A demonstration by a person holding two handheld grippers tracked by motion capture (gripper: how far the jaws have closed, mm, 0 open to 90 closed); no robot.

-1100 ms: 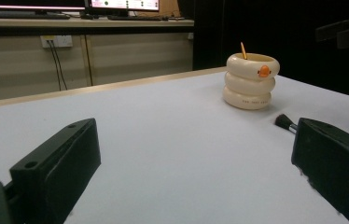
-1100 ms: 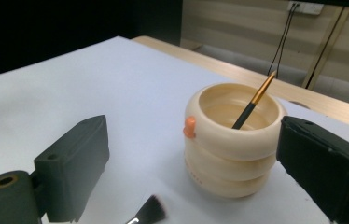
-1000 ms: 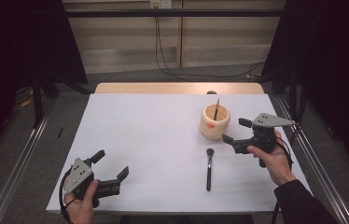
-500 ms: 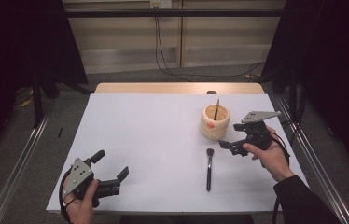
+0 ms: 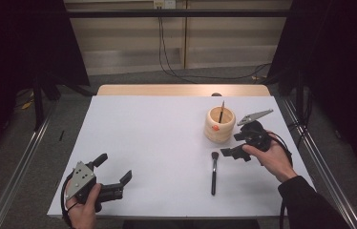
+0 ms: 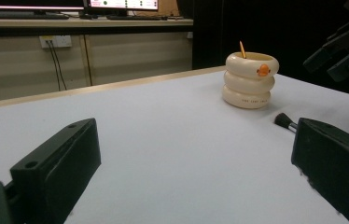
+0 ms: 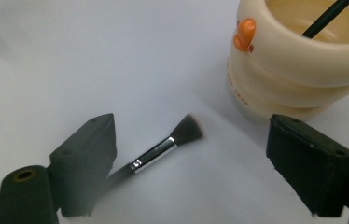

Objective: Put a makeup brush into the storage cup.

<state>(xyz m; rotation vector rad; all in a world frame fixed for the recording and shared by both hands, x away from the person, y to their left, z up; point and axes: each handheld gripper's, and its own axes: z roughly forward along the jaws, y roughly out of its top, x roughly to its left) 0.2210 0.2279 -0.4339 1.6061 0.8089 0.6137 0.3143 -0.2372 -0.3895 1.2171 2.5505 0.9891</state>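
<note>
- Right gripper (image 5: 233,145) hovers over the makeup brush (image 5: 213,171), jaws apart and just been narrowing, nothing pinched.
- Left gripper (image 5: 115,169) gapes empty, near corner.
- White table (image 5: 157,143), dark room around.
- Cream ringed holder (image 5: 220,124) beside the brush.

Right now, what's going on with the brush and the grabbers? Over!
Right gripper open, jaws just closing, over the brush, not gripping. Left gripper open, idle. Holder beside the brush; nothing blocking.

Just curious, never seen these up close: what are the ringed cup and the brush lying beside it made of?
The cup looks like glazed ceramic or glossy plastic: smooth, cream, softly shiny; which one is unclear. The brush has a black handle, probably plastic or painted wood, a mirror-bright metal collar and dark soft bristles.
</note>
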